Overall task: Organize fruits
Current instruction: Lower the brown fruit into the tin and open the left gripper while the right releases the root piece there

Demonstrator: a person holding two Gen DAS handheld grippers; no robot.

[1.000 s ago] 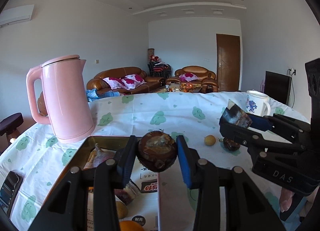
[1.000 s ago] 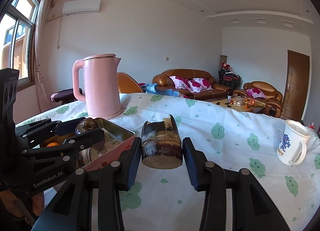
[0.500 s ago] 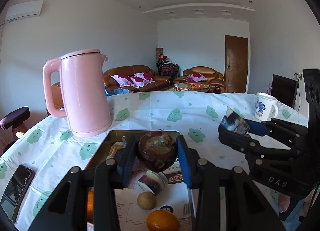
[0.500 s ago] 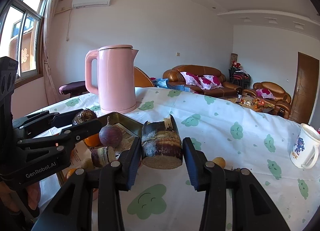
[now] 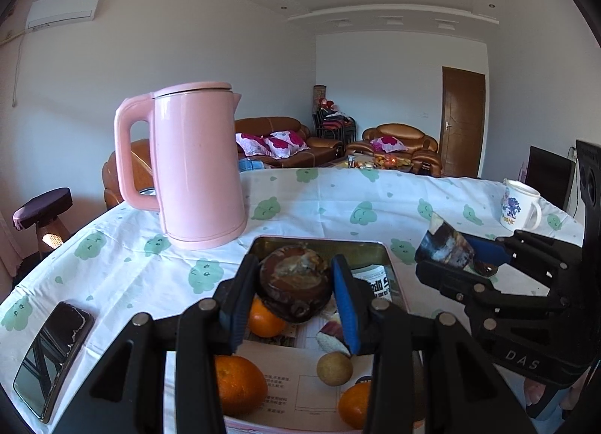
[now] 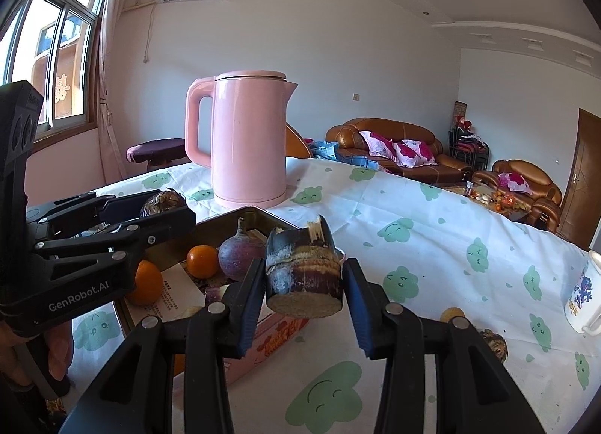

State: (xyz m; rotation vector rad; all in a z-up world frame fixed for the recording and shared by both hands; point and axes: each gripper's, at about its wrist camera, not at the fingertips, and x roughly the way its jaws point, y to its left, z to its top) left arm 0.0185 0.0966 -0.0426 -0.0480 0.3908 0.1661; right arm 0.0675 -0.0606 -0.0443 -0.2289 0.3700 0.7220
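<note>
My left gripper (image 5: pixel 296 295) is shut on a dark brown round fruit (image 5: pixel 293 278) and hangs over a metal tin tray (image 5: pixel 323 244). In the tray lie oranges (image 5: pixel 236 383), a small tan round fruit (image 5: pixel 334 368) and a purple fruit (image 6: pixel 240 259). My right gripper (image 6: pixel 304 280) is shut on a short dark sugarcane piece (image 6: pixel 304 268), just above the tray's near right corner. The right wrist view shows the left gripper (image 6: pixel 165 208) to the left, over the tray's rim (image 6: pixel 240 214). In the left wrist view the right gripper (image 5: pixel 450 257) is at the right.
A tall pink kettle (image 5: pixel 199 167) stands just behind the tray. A phone (image 5: pixel 52 355) lies at the table's left edge and a white mug (image 6: pixel 584 302) at the far right. A small tan fruit (image 6: pixel 450 313) and a dark fruit (image 6: pixel 494 344) lie loose on the cloth.
Both grippers have moved left with their fruit still held. The left one now hangs further over the tray, and the right one has reached its corner.
</note>
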